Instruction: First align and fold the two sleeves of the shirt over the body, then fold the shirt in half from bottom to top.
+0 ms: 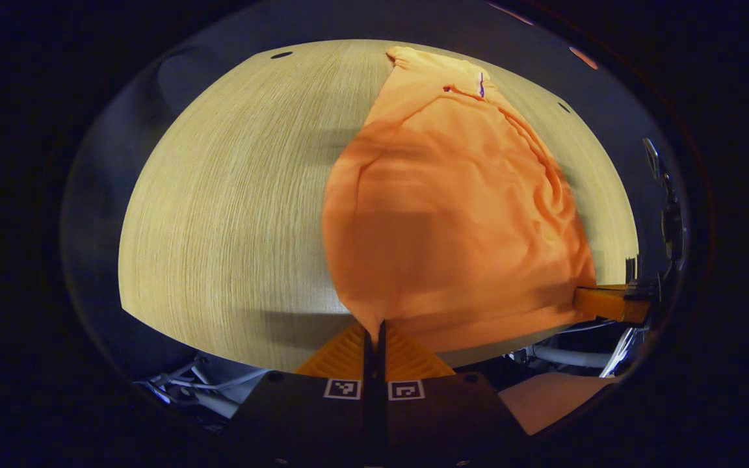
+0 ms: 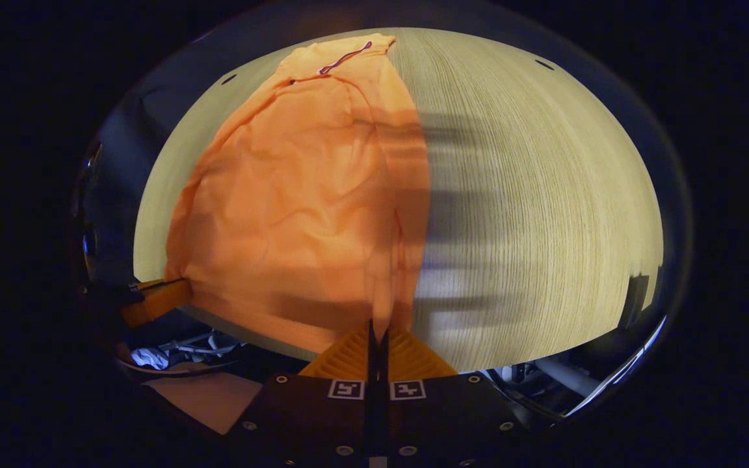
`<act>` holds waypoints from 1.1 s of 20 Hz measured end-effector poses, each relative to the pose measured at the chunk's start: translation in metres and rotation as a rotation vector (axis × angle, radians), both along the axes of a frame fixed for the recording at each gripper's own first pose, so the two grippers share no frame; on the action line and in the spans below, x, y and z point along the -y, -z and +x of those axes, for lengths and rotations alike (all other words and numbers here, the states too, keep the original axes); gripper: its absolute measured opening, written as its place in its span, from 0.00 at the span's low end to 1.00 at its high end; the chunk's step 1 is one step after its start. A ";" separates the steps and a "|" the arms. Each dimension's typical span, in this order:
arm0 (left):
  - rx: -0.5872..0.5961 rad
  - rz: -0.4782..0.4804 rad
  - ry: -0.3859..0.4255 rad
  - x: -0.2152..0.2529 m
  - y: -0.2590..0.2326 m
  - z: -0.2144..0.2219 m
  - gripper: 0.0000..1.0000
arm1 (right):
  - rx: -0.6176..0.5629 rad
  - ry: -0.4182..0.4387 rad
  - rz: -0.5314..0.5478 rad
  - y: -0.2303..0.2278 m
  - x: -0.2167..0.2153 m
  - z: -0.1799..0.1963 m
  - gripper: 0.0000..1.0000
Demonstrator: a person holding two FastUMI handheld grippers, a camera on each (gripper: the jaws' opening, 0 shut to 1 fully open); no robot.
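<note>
I see the orange shirt (image 1: 452, 221) spread on the wooden table (image 1: 231, 214), my left gripper (image 1: 374, 335) clamped on 1 bottom corner, right gripper (image 2: 376, 335) pinching the other, hem lifted.

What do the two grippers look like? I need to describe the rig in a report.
Each gripper has a dark, flat body with small screws and two square black-and-white markers side by side near its fingers; the left gripper and right gripper look alike. The fingers are wedge-shaped with ribbed faces. No sleeve can be made out.
</note>
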State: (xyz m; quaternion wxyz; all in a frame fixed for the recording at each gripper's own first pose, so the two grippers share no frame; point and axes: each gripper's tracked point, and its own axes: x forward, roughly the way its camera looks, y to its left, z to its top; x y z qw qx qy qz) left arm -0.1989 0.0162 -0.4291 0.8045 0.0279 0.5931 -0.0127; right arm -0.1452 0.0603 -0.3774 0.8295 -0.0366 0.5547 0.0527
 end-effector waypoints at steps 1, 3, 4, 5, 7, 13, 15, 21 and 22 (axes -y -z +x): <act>0.013 -0.002 0.006 0.000 -0.007 0.003 0.01 | 0.014 -0.001 0.002 -0.007 0.001 0.003 0.00; 0.049 -0.004 0.015 0.000 -0.025 0.013 0.01 | 0.049 0.000 0.019 -0.026 0.000 0.011 0.00; 0.071 -0.010 0.016 0.002 -0.035 0.021 0.01 | 0.068 0.000 0.021 -0.036 0.000 0.017 0.00; 0.094 -0.015 0.013 0.005 -0.045 0.031 0.01 | 0.094 0.000 0.028 -0.049 0.000 0.024 0.00; 0.151 -0.024 0.013 0.007 -0.068 0.048 0.01 | 0.150 -0.004 0.046 -0.076 -0.002 0.039 0.00; 0.324 -0.007 0.069 0.023 -0.131 0.118 0.01 | 0.311 -0.026 0.066 -0.153 -0.011 0.089 0.00; 0.370 0.008 0.089 0.028 -0.149 0.144 0.01 | 0.346 -0.038 0.066 -0.174 -0.014 0.103 0.00; 0.503 0.017 0.116 0.057 -0.203 0.230 0.01 | 0.450 -0.052 0.046 -0.220 -0.021 0.169 0.00; 0.511 0.024 0.126 0.062 -0.208 0.244 0.01 | 0.459 -0.049 0.044 -0.224 -0.022 0.181 0.03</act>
